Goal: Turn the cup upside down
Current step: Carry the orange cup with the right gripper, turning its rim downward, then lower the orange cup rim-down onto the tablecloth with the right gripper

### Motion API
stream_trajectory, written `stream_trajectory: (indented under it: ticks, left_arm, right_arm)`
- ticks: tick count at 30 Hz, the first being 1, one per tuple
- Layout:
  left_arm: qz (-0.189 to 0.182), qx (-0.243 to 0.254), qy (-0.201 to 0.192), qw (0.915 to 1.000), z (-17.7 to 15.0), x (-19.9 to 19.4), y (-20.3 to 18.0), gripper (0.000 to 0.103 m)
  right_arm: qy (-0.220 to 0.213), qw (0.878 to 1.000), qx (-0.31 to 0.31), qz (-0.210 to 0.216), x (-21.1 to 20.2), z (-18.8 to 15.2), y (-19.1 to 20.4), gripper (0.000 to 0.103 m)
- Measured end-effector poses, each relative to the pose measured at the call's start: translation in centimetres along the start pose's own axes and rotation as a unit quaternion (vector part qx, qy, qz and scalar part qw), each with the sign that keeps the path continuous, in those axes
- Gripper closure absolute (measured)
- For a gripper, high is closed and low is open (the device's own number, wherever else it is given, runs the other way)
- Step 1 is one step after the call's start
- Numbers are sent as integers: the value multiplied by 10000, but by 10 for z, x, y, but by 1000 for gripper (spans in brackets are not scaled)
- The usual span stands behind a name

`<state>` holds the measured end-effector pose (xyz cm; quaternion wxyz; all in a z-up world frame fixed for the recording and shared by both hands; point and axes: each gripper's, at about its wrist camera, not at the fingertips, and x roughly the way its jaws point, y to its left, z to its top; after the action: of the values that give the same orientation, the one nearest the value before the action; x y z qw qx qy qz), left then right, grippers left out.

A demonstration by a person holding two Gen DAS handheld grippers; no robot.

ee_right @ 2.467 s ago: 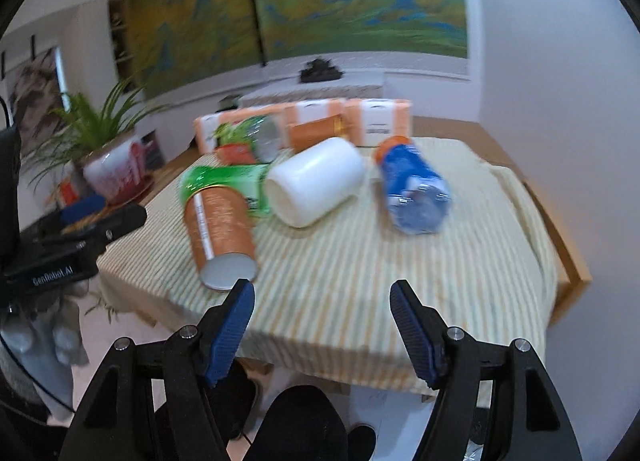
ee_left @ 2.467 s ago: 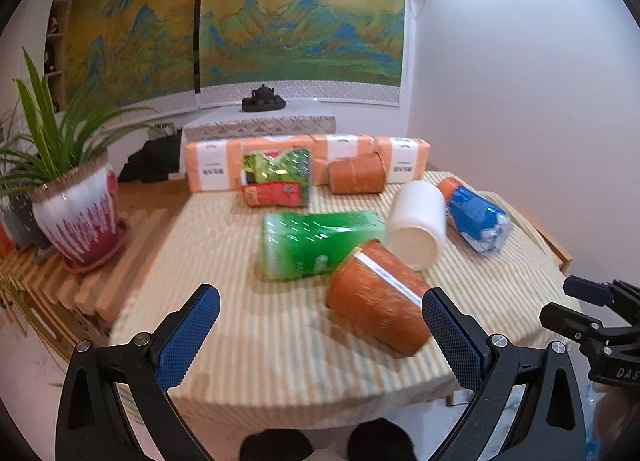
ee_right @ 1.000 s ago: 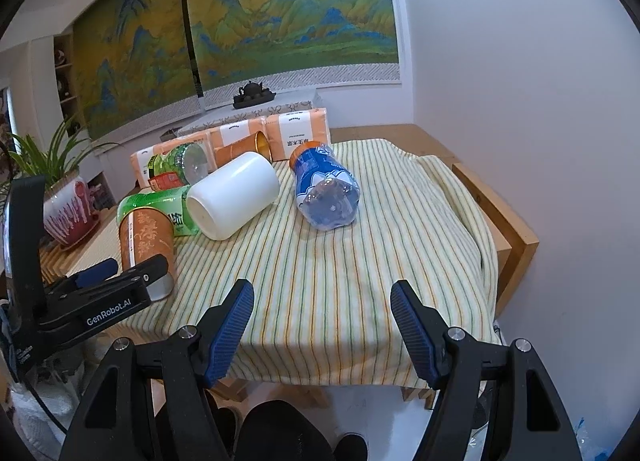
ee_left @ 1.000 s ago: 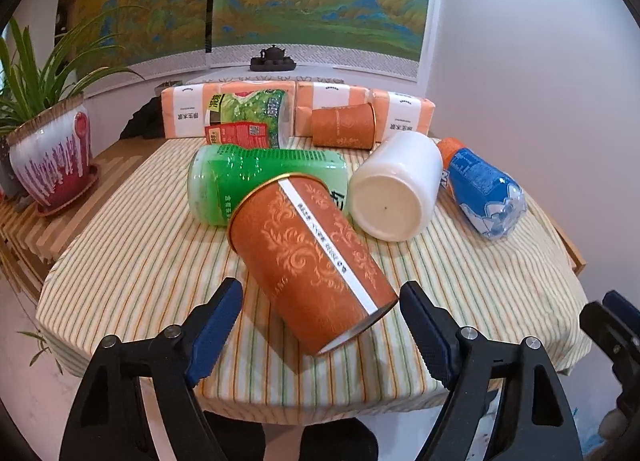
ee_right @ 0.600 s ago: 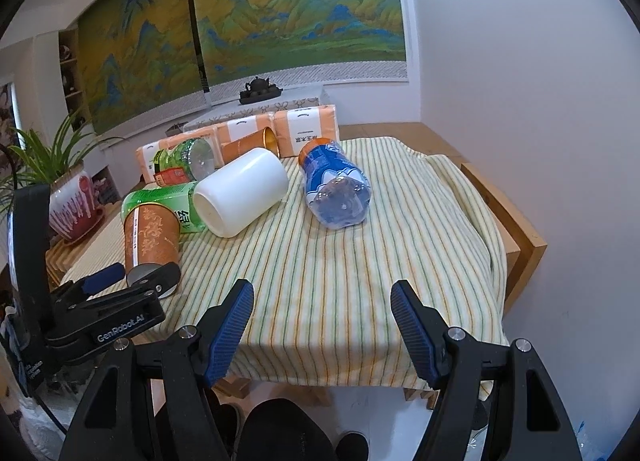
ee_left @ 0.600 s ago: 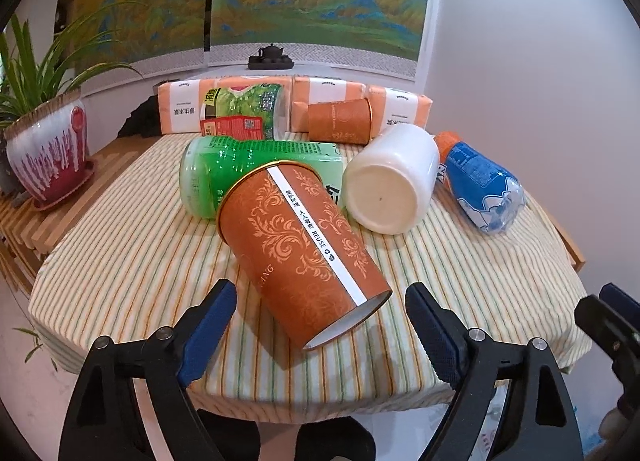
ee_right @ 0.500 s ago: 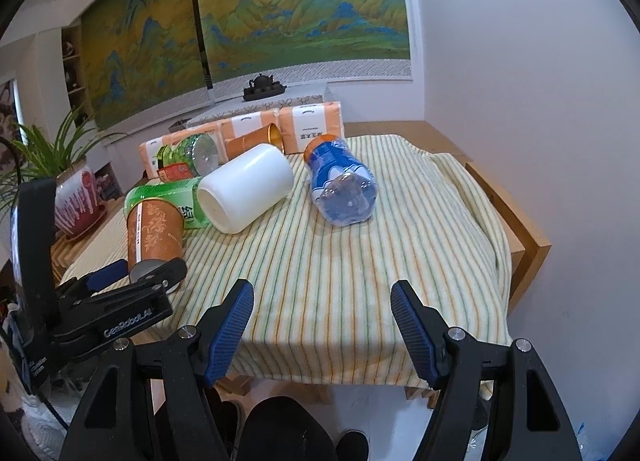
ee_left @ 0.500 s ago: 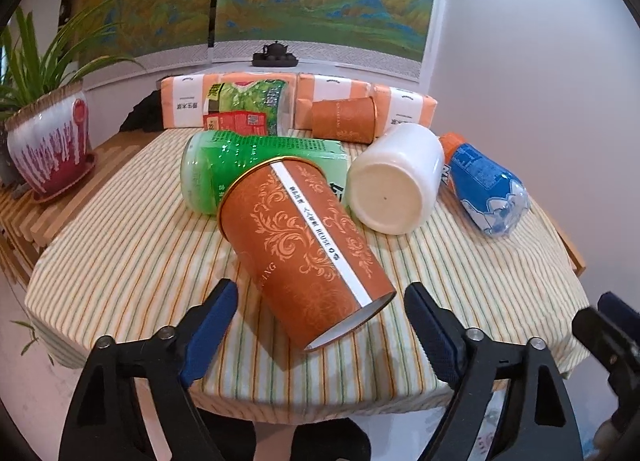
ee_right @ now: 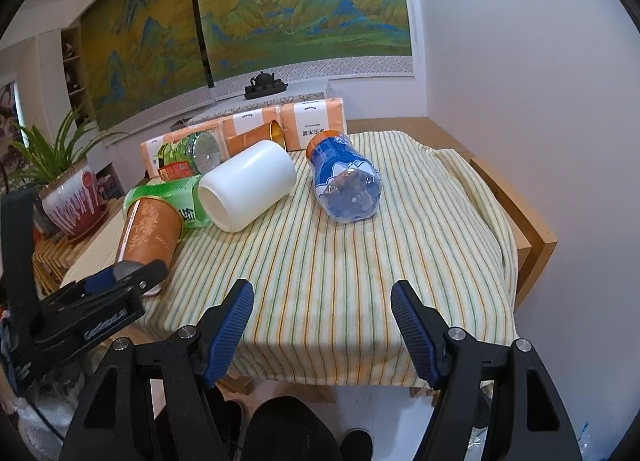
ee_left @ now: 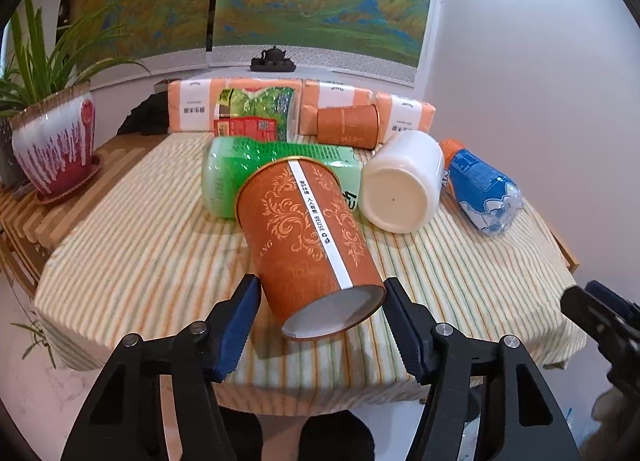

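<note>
On the striped tablecloth (ee_left: 132,245), the orange paper cup (ee_left: 308,237) lies on its side, its base turned toward you and its rim against the green bottle (ee_left: 248,165) behind it. Your left gripper (ee_left: 320,305) brackets the cup's base, blue pads (ee_left: 240,313) spread on either side; whether they touch the paper cannot be told. Your right gripper (ee_right: 322,315) hangs spread and empty over the near edge of the cloth, well apart from the cup. Beside the cup lie a white cup (ee_left: 400,181) and a blue bottle (ee_left: 480,189), both on their sides. A second orange cup (ee_left: 348,127) rests farther back against orange tissue packs (ee_left: 192,109).
</note>
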<state>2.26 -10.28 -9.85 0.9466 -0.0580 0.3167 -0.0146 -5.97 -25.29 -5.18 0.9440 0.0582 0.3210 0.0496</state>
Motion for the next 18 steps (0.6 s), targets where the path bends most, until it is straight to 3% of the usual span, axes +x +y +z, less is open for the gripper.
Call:
stream_trajectory:
  ticks: [18]
  left_arm:
    - [-402, 581, -170, 9974, 23, -23, 8, 38]
  right_arm:
    - [44, 9999, -15, 155, 12, 9, 17, 35]
